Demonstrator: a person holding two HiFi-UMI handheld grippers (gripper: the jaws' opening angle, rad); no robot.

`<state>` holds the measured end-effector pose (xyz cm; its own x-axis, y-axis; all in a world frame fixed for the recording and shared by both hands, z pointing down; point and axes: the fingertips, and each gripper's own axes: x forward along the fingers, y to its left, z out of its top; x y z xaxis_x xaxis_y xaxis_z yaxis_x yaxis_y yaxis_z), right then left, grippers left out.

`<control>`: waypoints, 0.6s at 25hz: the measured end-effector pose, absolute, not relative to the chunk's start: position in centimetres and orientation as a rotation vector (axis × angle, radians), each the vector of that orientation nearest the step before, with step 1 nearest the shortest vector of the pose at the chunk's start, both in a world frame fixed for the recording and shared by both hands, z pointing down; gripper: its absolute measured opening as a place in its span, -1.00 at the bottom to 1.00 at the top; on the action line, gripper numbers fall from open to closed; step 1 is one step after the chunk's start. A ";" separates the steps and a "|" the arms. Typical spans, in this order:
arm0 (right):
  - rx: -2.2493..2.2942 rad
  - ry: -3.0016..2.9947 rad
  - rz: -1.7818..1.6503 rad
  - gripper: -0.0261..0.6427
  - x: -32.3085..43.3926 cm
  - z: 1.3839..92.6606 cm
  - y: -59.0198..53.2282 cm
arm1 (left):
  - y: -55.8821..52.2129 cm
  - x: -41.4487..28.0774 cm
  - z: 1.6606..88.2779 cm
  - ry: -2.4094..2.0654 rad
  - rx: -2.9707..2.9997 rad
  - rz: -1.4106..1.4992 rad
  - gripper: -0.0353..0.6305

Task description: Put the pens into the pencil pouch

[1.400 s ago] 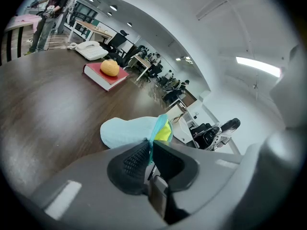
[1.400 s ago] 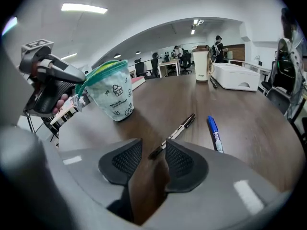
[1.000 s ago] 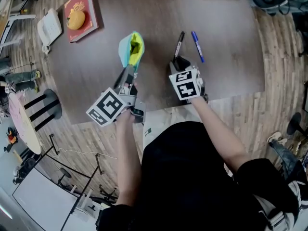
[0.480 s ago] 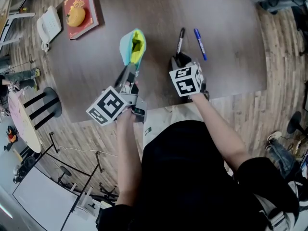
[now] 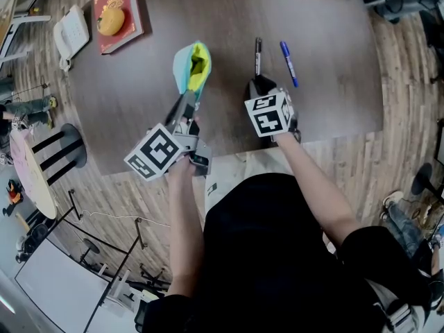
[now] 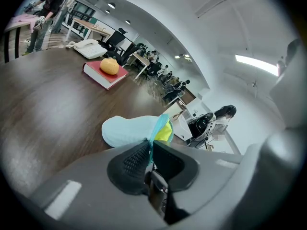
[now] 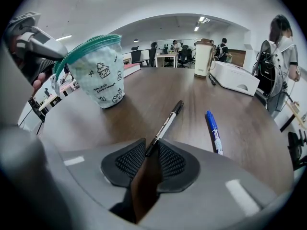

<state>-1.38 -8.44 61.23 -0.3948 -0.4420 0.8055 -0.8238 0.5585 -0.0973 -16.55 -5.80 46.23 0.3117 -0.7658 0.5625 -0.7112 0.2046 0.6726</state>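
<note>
No lettering is legible; small print beneath doodles on the pencil pouch (image 7: pixel 98 73), ten o'clock in the right gripper view, is unreadable.

The pale blue pouch (image 5: pixel 189 68) stands open-mouthed, yellow inside; a black pen (image 5: pixel 257 55) and a blue pen (image 5: pixel 288 64) lie nearby, side by side.

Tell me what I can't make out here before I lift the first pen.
Right gripper: its jaws have just been closing with one end of the black pen between them; whether the pads press yet is unclear in its view.
Inside the pouch: head view shows only yellow lining at the mouth.
Blue pen print: too small in every view.
Both pens: outside the left gripper view.
</note>
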 end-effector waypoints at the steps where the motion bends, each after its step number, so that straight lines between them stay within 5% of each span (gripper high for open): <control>1: 1.010 -2.032 0.642 -0.65 -1.3 61.3 -8.4 | -5.8 -16.5 46.2 -1.413 1.517 -0.066 -0.82; 15: 1.032 -2.025 0.656 -0.79 -1.0 61.4 -8.7 | -5.4 -16.7 46.4 -1.412 1.517 -0.066 -0.82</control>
